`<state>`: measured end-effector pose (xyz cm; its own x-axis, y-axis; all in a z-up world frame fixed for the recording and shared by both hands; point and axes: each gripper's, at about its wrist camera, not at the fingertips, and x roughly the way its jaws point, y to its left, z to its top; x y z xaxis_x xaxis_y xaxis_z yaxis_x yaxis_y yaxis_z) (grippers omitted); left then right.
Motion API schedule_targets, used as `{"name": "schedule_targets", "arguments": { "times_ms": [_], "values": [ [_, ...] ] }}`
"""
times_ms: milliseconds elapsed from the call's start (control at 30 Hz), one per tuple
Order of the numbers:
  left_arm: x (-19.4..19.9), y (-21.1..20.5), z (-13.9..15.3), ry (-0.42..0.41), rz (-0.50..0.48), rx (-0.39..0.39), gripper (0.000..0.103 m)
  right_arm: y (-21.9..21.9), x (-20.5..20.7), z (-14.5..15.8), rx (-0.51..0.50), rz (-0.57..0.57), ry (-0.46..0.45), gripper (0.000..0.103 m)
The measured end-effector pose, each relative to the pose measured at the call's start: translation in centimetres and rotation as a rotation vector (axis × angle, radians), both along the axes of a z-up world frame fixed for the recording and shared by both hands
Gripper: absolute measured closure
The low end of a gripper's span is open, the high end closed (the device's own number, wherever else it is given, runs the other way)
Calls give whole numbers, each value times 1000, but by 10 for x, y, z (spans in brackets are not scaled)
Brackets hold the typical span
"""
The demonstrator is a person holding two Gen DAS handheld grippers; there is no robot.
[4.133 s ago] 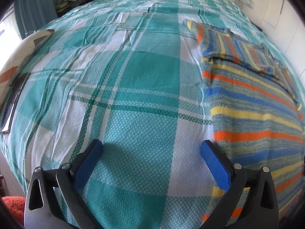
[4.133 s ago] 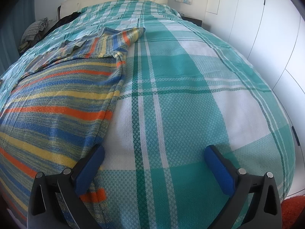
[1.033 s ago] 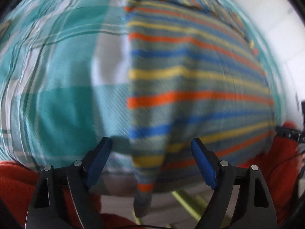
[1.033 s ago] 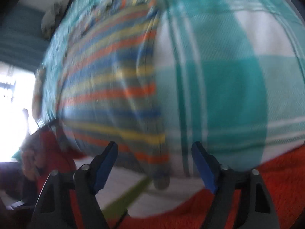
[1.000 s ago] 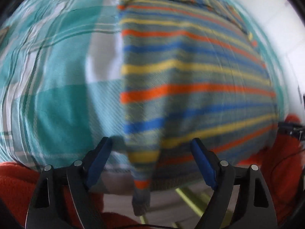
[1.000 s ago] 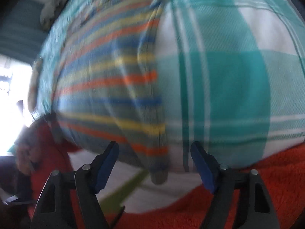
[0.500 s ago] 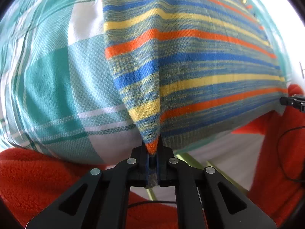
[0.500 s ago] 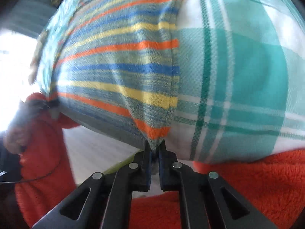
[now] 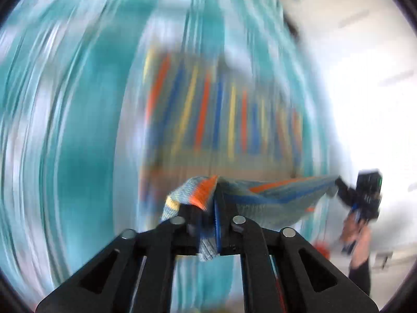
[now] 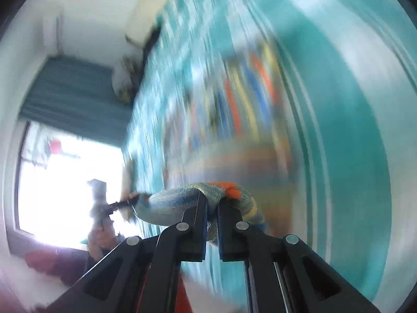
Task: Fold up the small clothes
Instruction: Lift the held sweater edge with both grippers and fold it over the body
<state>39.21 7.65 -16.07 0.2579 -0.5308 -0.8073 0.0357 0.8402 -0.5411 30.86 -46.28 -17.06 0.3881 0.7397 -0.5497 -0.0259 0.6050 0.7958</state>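
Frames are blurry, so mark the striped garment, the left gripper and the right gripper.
striped garment (image 9: pixel 263 195), left wrist view, on the lifted hem stretched between the grippers.
left gripper (image 9: pixel 208 224), left wrist view, between the fingertips pinching the corner.
right gripper (image 10: pixel 212 208), right wrist view, between the fingertips clamping the other corner.

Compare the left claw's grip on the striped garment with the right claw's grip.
The left claw pinches a thin, flat edge of the garment; the right claw clamps a thicker, rolled bunch. Cloth spills left of the left claw, right of the right claw. Both are shut on the same hem, stretched between them above the bed.
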Motion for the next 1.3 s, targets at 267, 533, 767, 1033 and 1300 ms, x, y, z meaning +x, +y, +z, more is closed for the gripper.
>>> {"name": "schedule_targets", "arguments": {
  "times_ms": [267, 533, 767, 1033, 1300],
  "values": [
    [39, 16, -27, -54, 171, 128, 32, -40, 73, -4, -143, -255, -101, 56],
    [-62, 6, -47, -93, 14, 204, 31, 27, -4, -27, -414, 18, -148, 56],
    [-66, -11, -62, -36, -31, 260, 98, 61, -14, -61, -538, 113, -7, 98],
    [-80, -6, -50, 79, -184, 221, 98, 43, -50, -5, -506, 209, 38, 100],
    [-97, 1, -59, 62, -120, 221, 82, 43, -52, -60, -474, 130, 119, 95]
  ]
}}
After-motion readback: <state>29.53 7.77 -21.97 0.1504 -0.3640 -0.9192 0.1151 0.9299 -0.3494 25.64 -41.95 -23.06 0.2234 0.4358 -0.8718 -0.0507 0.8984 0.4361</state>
